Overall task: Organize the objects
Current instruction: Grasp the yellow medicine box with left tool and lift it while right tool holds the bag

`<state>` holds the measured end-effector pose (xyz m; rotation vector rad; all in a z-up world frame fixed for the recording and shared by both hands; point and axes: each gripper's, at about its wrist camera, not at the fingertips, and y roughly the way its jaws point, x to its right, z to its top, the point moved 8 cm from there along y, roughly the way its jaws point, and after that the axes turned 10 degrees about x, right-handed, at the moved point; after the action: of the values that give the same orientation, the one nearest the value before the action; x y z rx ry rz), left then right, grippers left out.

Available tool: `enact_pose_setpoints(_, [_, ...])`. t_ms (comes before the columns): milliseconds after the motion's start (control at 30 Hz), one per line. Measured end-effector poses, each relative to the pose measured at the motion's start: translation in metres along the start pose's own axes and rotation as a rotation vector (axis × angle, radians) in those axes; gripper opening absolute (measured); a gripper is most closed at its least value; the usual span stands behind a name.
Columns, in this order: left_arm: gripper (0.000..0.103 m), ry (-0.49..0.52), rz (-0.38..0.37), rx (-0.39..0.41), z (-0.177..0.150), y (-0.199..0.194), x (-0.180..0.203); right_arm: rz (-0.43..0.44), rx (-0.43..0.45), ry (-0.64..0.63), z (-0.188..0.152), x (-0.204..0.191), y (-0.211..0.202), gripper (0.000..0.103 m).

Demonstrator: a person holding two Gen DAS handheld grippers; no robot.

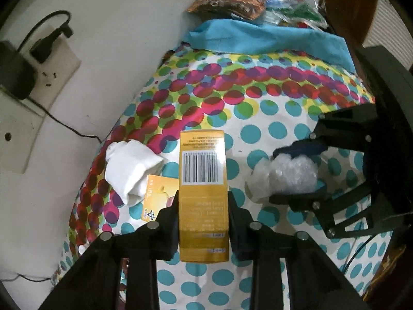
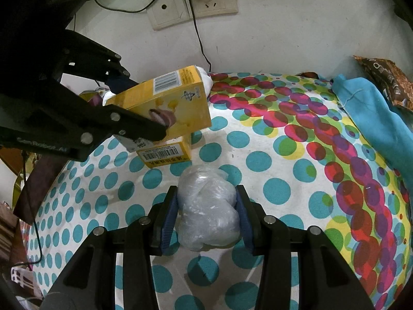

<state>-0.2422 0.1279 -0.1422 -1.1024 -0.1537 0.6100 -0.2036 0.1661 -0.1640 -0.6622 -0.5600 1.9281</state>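
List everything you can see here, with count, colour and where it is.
box: 1, yellow, in left gripper
second box: 1, yellow, on sheet under it
bag: 1, clear, crumpled, in right gripper
sock: 1, white, on sheet beside wall
cloth: 1, blue, far end
packet: 1, brown, beyond cloth
sheet: 1, dotted, underneath
sockets: wall, charger plugged
left gripper: black, shut
right gripper: black, shut

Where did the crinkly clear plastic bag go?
The crumpled clear plastic bag is squeezed in the right gripper, above the polka-dot bedsheet, near the small yellow cardboard box lying there.
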Motion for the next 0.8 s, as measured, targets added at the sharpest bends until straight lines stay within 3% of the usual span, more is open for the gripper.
enact_pose_setpoints(500, [0.03, -0.167, 0.012, 0.102, -0.011, -0.009, 0.005, -0.012, -0.001, -0.01, 0.001, -0.004, 0.0, 0.042])
enact_pose_setpoints(800, [0.03, -0.303, 0.076, 0.146, -0.034, -0.02, 0.006, -0.029, -0.003, -0.022, 0.002, -0.005, 0.001, 0.04])
